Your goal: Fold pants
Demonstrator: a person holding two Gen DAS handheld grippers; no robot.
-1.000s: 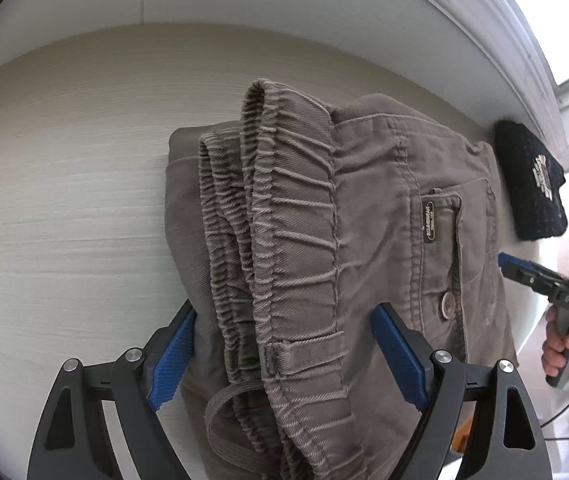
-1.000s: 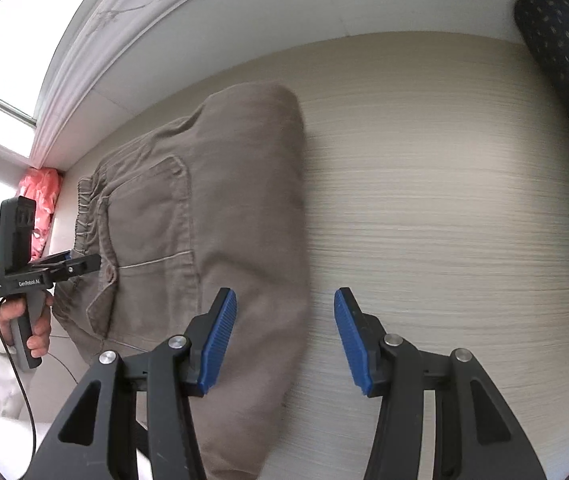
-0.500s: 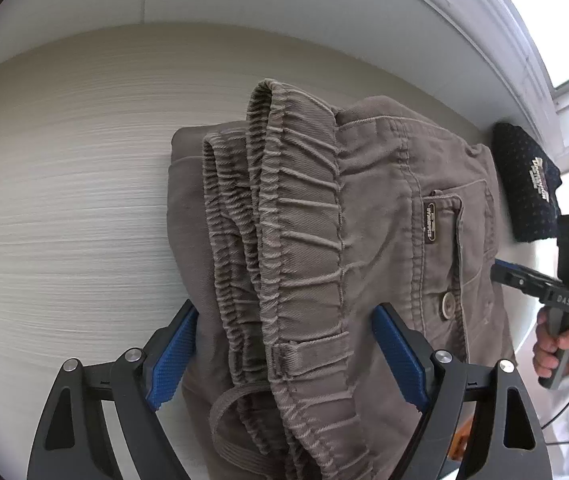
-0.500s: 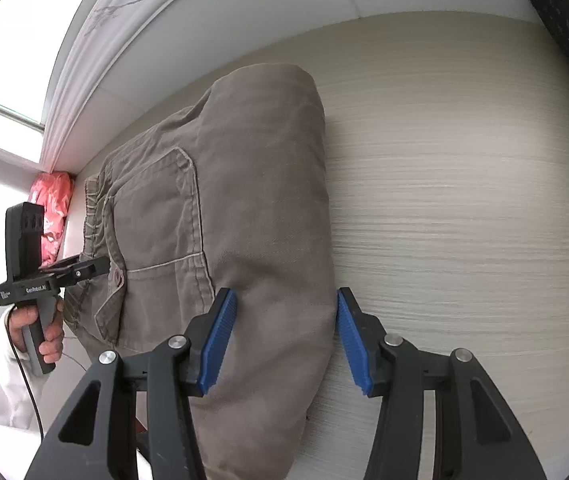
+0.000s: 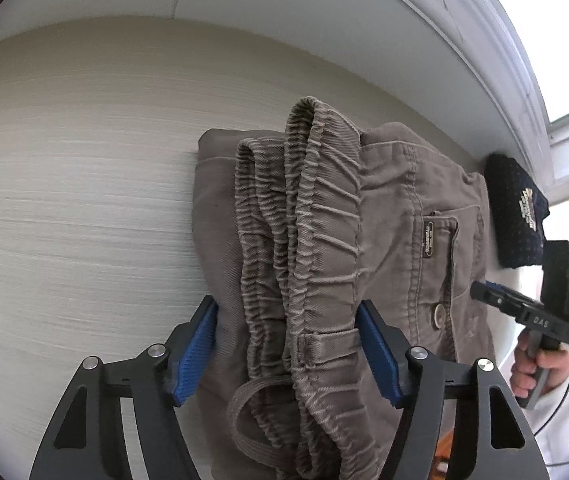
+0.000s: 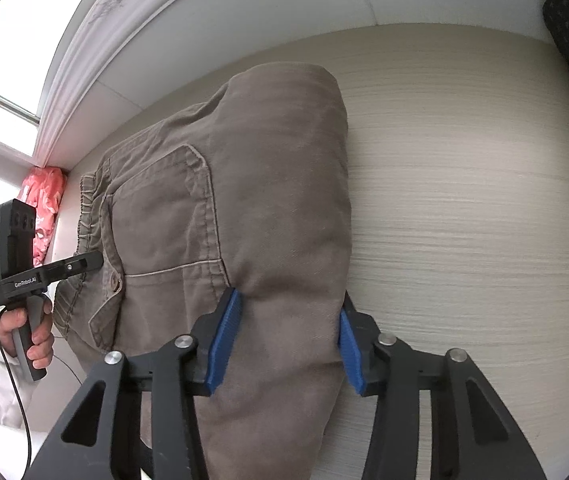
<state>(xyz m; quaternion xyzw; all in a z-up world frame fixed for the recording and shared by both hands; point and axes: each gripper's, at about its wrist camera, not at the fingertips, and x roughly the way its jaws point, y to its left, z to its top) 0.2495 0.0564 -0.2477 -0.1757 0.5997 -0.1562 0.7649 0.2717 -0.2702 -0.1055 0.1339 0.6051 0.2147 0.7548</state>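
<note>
From the left wrist, the left gripper (image 5: 286,354) closes around the pants (image 5: 324,264) waistband between its fingers, while from the right wrist the right gripper (image 6: 286,344) closes on the folded edge, where thick layers might slip free.

Pale wood-grain desk (image 5: 84,208) sits against a plain white wall (image 5: 284,20), with bright daylight coming through the window (image 6: 8,36).

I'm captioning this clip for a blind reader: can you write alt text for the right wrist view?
The right claw is closing its blue pads on the folded edge of brown pants that lie on a pale wood-grain table. At far left a hand holds the left claw at the waistband, with a pink cloth beyond.
</note>
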